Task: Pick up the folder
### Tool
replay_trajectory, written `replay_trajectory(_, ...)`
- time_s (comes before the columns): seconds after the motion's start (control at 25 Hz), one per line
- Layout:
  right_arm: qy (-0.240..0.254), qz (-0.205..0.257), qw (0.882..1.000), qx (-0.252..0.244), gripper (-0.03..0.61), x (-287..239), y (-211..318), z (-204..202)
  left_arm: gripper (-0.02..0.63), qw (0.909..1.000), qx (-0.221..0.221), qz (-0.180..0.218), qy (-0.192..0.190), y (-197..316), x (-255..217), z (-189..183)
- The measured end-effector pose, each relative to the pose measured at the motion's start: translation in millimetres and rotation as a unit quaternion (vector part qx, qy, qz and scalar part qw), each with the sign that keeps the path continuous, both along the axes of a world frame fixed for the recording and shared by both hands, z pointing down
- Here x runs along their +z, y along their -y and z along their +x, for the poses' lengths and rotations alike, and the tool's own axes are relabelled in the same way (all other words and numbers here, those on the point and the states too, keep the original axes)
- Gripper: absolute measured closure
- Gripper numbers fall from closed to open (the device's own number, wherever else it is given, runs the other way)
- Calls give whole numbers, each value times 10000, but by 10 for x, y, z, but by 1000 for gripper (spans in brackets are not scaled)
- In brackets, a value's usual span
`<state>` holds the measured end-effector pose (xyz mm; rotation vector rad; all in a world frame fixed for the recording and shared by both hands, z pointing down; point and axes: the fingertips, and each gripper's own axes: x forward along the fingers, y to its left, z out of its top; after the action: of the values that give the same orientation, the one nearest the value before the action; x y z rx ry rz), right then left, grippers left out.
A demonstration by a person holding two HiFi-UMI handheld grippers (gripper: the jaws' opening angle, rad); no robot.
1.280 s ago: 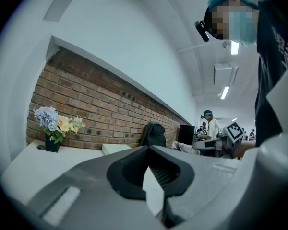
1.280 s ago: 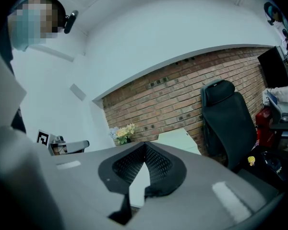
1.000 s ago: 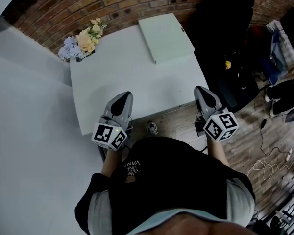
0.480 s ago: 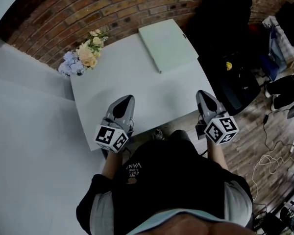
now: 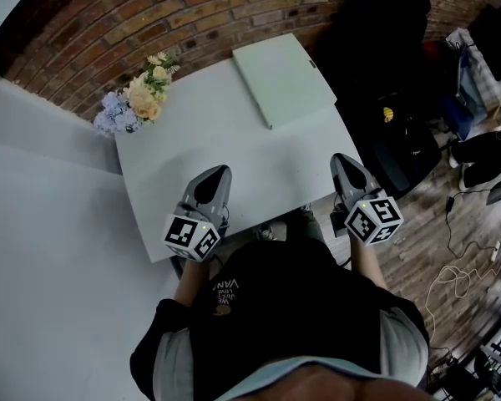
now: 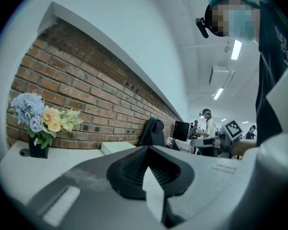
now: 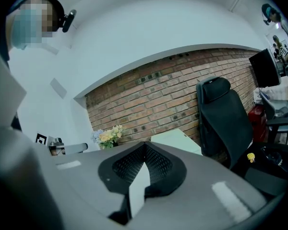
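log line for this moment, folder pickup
stage: pre-grasp | folder: flat at table far-right corner, untouched | left tongs: shut, empty, over near edge | right tongs: shut, empty, over near edge

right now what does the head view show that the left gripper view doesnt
Only the head view: the wooden floor with loose cables on it, and the table's whole outline from above.
Only the left gripper view: other people in the background, and ceiling lights.
Both: the white table, the pale green folder lying at its far side, the flowers, the brick wall, and the left gripper, shut with nothing between its jaws.
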<state>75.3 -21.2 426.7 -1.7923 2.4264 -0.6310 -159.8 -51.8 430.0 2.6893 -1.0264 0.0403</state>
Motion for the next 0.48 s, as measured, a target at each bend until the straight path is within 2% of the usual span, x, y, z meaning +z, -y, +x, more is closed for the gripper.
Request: replay_trajectory(0.48, -26, -60, 9990, -438, 581, 52, 505, 270, 614, 9997, -137, -7, 188, 342, 74, 418)
